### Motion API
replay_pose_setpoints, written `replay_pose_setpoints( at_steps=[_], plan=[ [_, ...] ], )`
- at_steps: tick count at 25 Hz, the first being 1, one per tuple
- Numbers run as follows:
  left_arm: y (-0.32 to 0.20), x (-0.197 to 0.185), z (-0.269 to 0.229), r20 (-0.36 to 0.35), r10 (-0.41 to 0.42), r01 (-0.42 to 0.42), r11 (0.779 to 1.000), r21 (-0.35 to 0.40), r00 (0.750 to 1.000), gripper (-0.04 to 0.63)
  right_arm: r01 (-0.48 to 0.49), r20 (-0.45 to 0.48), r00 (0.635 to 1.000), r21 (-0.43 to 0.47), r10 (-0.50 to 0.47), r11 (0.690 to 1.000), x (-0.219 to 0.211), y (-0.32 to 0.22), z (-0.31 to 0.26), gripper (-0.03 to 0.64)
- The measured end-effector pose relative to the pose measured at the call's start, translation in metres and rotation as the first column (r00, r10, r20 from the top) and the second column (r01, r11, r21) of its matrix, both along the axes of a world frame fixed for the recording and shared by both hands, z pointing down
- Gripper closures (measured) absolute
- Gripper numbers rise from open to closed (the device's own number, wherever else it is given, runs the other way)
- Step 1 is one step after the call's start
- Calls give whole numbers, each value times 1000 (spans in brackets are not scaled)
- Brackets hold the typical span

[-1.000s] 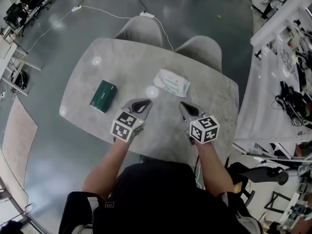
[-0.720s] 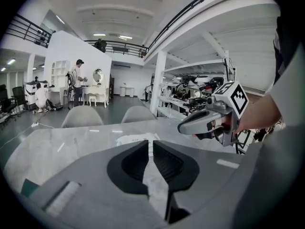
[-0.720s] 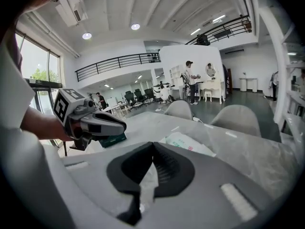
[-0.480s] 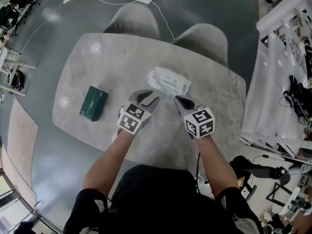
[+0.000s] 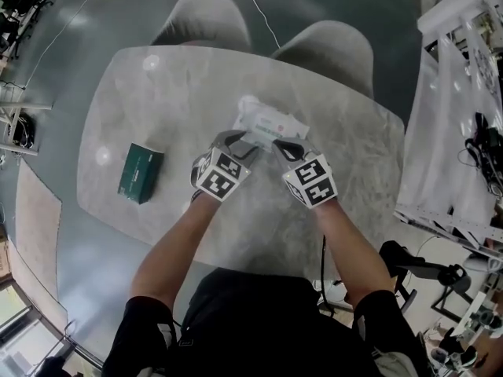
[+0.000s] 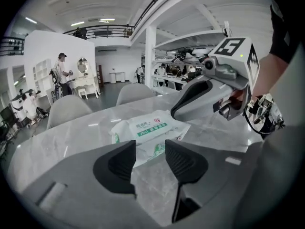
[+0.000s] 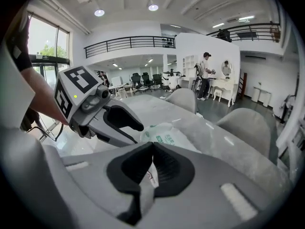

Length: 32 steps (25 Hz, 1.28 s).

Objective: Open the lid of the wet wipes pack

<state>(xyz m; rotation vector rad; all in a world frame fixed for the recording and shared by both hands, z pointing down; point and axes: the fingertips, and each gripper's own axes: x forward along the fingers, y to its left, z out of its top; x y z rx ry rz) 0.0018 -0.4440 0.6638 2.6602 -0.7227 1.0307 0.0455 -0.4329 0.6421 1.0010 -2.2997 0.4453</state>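
The wet wipes pack (image 5: 267, 121), white with green print, lies flat on the grey marble table (image 5: 157, 93), lid down. My left gripper (image 5: 242, 142) is at the pack's near left edge. Its jaws are opening, and the left gripper view shows nothing pressed between them, with the pack (image 6: 151, 129) just beyond the tips of that gripper (image 6: 150, 151). My right gripper (image 5: 281, 145) is shut at the near right edge. In the right gripper view, the right gripper (image 7: 152, 147) has its pads together in front of the pack (image 7: 167, 135), beside the left gripper (image 7: 125, 122).
A dark green box (image 5: 140, 173) lies on the table's left part. Two grey chairs (image 5: 208, 22) (image 5: 326, 49) stand at the far side. A white workbench (image 5: 464, 93) with cables is to the right. People stand far off in the room (image 7: 206, 75).
Both grippers have moved forward and down to the near edge of the pack. The left gripper's jaws have gone from shut to open. The right gripper has stayed shut.
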Motion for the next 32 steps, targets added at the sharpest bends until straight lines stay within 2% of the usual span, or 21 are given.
replay_pose_setpoints(
  at_steps=[4, 5, 6, 12, 18, 22, 26, 32],
  plan=[
    [-8, -1, 17, 65, 45, -47, 999, 24, 997, 393, 51, -53, 997, -11, -52, 999, -8, -9, 14, 611],
    [-10, -1, 19, 67, 46, -48, 999, 20, 997, 393, 65, -67, 996, -20, -66, 998, -11, -10, 18, 561],
    [-12, -1, 21, 65, 44, -45, 999, 15, 997, 393, 78, -83, 993, -25, -80, 997, -12, -12, 22, 545],
    [-18, -1, 25, 63, 62, -63, 998, 13, 996, 393, 136, -214, 968, -6, -134, 991, -11, -27, 33, 515],
    [-23, -1, 16, 47, 46, -48, 998, 41, 998, 385, 231, -323, 920, -6, -221, 973, -17, -25, 45, 488],
    [-23, 1, 18, 56, 103, -107, 993, 57, 993, 380, 254, -375, 898, 14, -231, 967, -20, -24, 50, 486],
    [-23, 4, 19, 51, 130, -133, 989, 57, 990, 380, 255, -377, 897, 19, -229, 967, -20, -24, 53, 488],
    [-25, 4, 29, 76, 84, -86, 996, 25, 994, 385, 252, -352, 904, -17, -242, 968, -20, -26, 51, 495]
  ],
)
